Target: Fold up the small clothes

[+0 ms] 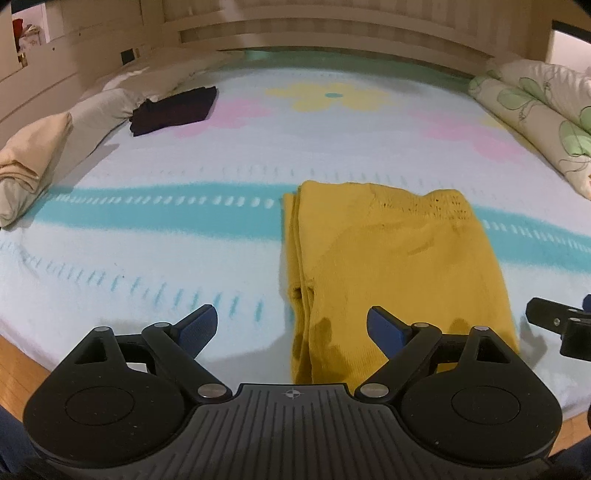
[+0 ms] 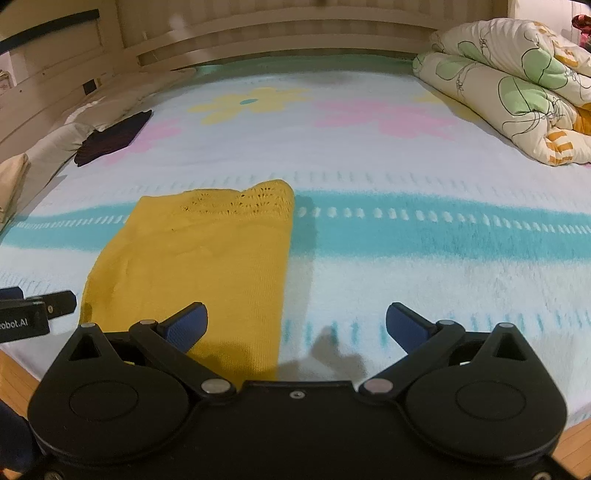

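Note:
A yellow knit garment (image 1: 391, 266) lies folded into a long strip on the bed near its front edge; it also shows in the right wrist view (image 2: 199, 254). My left gripper (image 1: 291, 328) is open and empty, hovering over the garment's near left corner. My right gripper (image 2: 295, 325) is open and empty, hovering over the garment's near right corner. Each gripper's tip shows at the edge of the other's view: the right gripper's tip (image 1: 554, 321) and the left gripper's tip (image 2: 37, 310).
A folded dark garment (image 1: 173, 109) lies at the far left of the bed. Beige pillows (image 1: 33, 162) line the left side. A rolled floral quilt (image 2: 517, 92) sits at the far right. The wooden headboard (image 1: 314, 33) is behind. Wooden floor (image 1: 18, 365) shows below the bed's edge.

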Available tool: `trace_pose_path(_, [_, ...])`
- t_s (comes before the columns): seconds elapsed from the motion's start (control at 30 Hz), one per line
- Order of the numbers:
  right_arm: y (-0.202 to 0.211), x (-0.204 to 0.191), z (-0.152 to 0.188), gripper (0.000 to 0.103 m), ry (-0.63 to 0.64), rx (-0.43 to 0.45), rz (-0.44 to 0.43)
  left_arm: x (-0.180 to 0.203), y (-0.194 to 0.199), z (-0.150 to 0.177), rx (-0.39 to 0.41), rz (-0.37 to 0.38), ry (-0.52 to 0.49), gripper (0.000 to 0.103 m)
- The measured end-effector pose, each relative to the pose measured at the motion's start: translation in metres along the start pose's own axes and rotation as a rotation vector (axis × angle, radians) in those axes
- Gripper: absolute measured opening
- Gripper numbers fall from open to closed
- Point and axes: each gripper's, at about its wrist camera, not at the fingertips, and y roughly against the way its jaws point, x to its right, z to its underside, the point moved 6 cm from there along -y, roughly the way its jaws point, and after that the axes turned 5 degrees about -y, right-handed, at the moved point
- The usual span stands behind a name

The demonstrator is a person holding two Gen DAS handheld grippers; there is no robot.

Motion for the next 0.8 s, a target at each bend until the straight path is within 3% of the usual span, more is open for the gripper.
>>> trace_pose_path(0.8, [-0.008,0.006,-0.001,0.103,-0.034,-0.038,-0.003,0.011,-0.01,0.007,-0.083,0.022,-0.018,0.082])
